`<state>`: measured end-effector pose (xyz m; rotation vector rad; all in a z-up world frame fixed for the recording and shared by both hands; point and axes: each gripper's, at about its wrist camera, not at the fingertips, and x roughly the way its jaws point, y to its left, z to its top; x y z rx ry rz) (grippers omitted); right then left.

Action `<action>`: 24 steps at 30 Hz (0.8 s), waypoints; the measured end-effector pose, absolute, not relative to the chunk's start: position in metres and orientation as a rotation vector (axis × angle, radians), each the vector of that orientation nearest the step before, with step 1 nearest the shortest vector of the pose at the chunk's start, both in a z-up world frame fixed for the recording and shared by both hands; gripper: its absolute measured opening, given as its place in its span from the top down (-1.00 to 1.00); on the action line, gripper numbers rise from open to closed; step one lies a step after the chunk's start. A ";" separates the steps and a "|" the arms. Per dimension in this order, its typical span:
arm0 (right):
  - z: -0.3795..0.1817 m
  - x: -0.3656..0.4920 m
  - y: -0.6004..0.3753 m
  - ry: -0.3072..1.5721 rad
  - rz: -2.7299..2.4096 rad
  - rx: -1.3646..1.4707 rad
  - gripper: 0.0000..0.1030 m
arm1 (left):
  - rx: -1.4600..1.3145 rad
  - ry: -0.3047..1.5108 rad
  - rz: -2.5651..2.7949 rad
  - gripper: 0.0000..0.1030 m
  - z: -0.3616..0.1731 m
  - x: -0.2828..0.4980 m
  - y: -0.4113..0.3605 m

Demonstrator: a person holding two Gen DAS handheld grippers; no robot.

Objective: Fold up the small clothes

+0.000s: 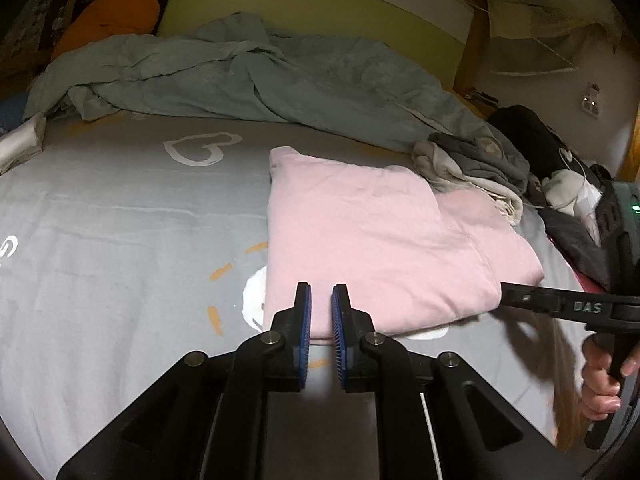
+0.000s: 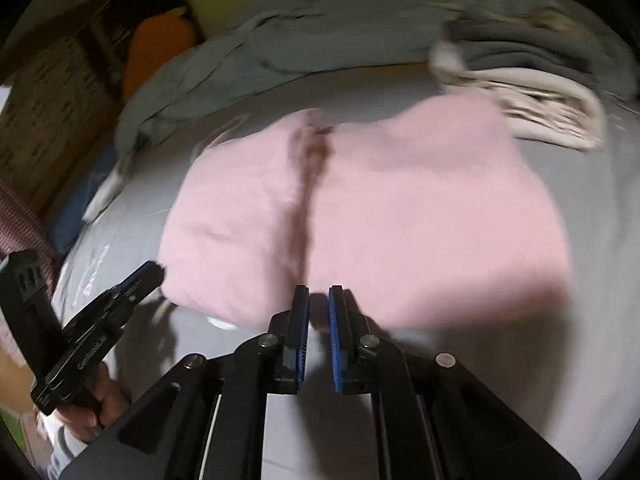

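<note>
Left fingers: the left gripper (image 1: 321, 300) is sitting with its blue pads nearly together, only a sliver between them, and nothing is being pinched; it is hovering at the near edge of the pink garment (image 1: 372, 240).
Right fingers: the right gripper (image 2: 319, 300) is showing the same narrow slit, empty, tips at the garment's near hem; this view is blurring, so contact is hard to call.
Garment: the pink garment is lying on the bed (image 1: 120, 220), already folded into a thick block, with a crease running toward twelve o'clock in the right wrist view.
Why there: both grippers are coming at the near edge from six o'clock, one toward each corner; judging by that, they are lining up either to press the fold flat or to take the hem for another fold.
Hands: a hand (image 1: 600, 384) is gripping the right tool's handle at four o'clock in the left view.
Finished pile: grey and cream folded clothes (image 1: 472, 168) are resting at two o'clock, touching the pink block's far corner, probably parked clear of the working patch.
Backdrop: a rumpled teal duvet (image 1: 240, 72) is bunching along twelve o'clock.
</note>
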<state>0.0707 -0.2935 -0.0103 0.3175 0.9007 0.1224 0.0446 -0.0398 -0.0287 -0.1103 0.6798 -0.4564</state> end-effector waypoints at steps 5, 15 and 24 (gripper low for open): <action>-0.012 0.032 -0.322 0.812 0.014 0.502 -0.35 | -0.100 0.678 -0.467 0.66 -0.029 0.044 -0.042; -0.030 0.033 -0.367 0.603 -0.191 0.770 -0.50 | -0.142 0.681 -0.444 0.51 -0.033 0.047 -0.037; -0.014 0.031 -0.367 0.542 -0.181 0.734 0.76 | -0.243 0.738 -0.401 0.38 -0.035 0.056 -0.022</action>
